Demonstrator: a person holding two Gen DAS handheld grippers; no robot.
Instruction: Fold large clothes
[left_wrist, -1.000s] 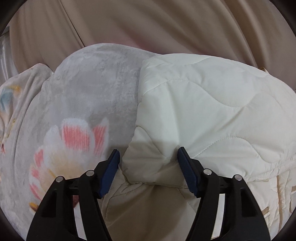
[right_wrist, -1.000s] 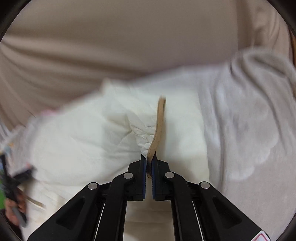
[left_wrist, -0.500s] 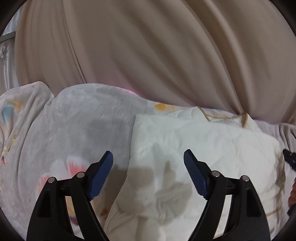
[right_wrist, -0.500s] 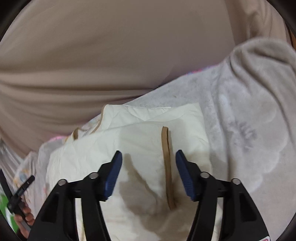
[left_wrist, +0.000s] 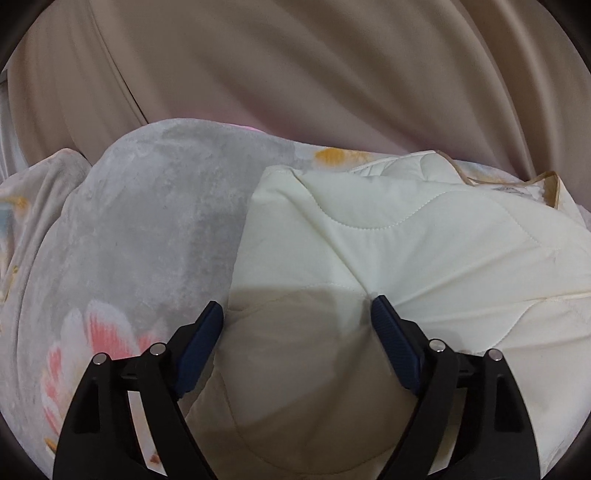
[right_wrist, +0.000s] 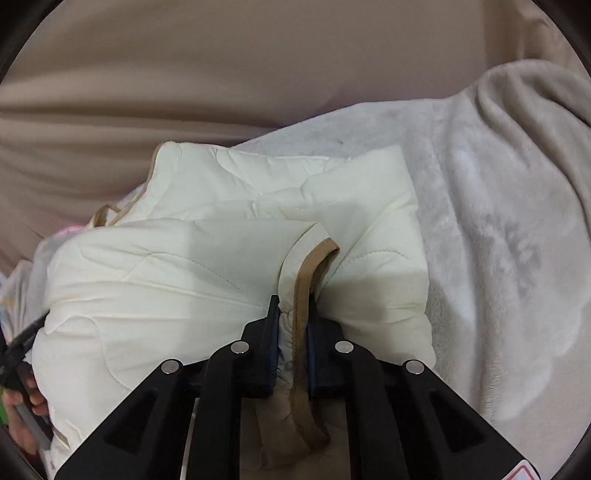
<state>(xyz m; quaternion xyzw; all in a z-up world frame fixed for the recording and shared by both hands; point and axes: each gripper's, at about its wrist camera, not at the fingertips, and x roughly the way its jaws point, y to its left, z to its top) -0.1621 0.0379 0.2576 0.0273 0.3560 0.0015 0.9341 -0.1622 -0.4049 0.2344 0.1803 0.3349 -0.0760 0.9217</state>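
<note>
A cream quilted garment (left_wrist: 424, 240) with tan trim lies folded on a blanket. My left gripper (left_wrist: 295, 321) straddles its near left corner. Its jaws stand wide and are opening, with the thick fold between them; the right fingertip (left_wrist: 380, 306) dents the cloth. In the right wrist view the same garment (right_wrist: 166, 266) fills the middle. My right gripper (right_wrist: 293, 314) is closing, its pads pinching the tan-trimmed edge (right_wrist: 306, 273), which stands up in a loop in front of the fingers.
A grey plush blanket with pink flowers (left_wrist: 147, 229) lies under the garment and runs on to the right (right_wrist: 498, 240). A beige curtain (left_wrist: 295, 74) hangs behind. A hand (right_wrist: 22, 391) holding the other gripper shows at the left edge of the right wrist view.
The left gripper let go of the fold, drew back, then came down wider over the garment's corner. The right gripper opened off the tan trim and has closed on it again.
</note>
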